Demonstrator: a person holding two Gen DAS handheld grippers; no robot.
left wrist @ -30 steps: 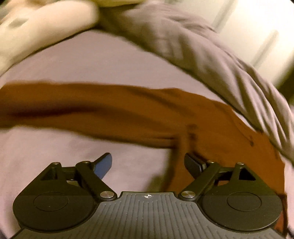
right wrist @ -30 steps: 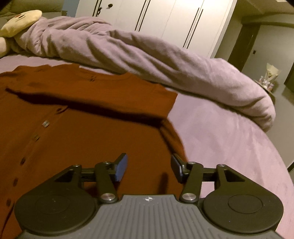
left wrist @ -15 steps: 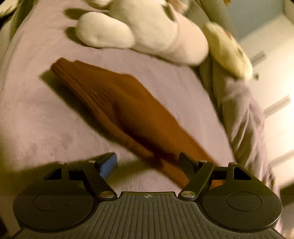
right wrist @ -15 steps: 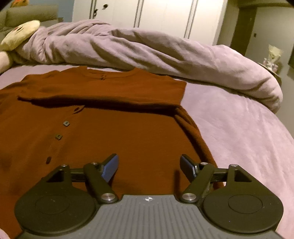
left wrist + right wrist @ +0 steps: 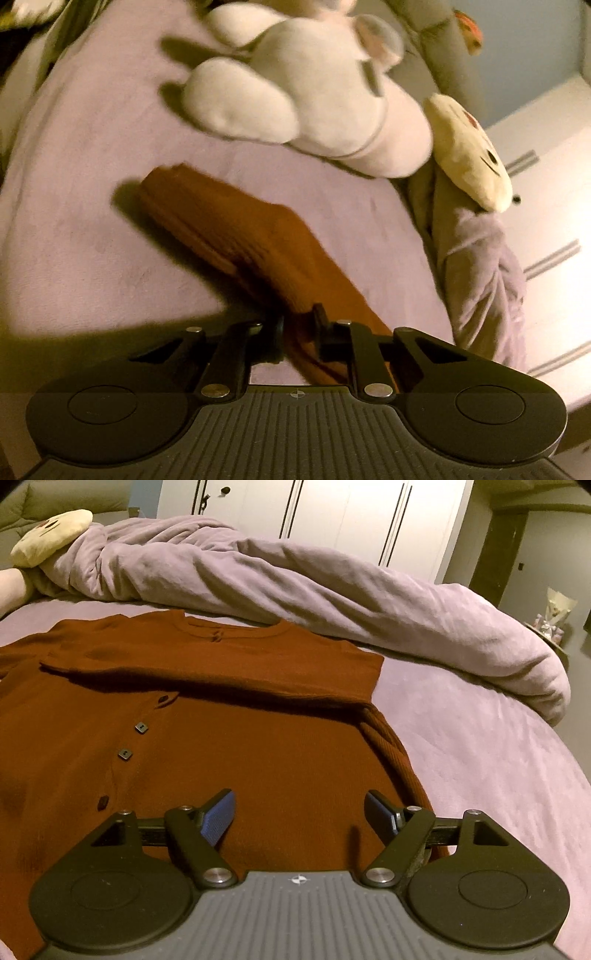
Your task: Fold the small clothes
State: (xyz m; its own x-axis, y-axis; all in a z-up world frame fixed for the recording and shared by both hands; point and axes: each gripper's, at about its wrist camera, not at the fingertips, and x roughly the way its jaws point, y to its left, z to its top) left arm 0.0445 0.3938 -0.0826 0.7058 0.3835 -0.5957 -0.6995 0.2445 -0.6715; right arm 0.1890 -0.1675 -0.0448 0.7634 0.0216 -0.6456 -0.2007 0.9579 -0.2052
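Closing on rust sleeve point(image 5: 258, 240), left gripper point(image 5: 298, 326), white plush toy point(image 5: 314, 92) only in its view, right gripper point(image 5: 299, 812) jaws wide above buttoned cardigan point(image 5: 221, 746), rolled lilac duvet point(image 5: 332, 590) behind.

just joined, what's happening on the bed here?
A person with a handheld gripper in each hand is folding a rust-brown cardigan spread on a purple bedsheet. One sleeve already lies folded across the chest. The left gripper is closing its jaws on the other sleeve, which stretches out toward a white plush toy. The right gripper hovers open over the cardigan's lower body, holding nothing.
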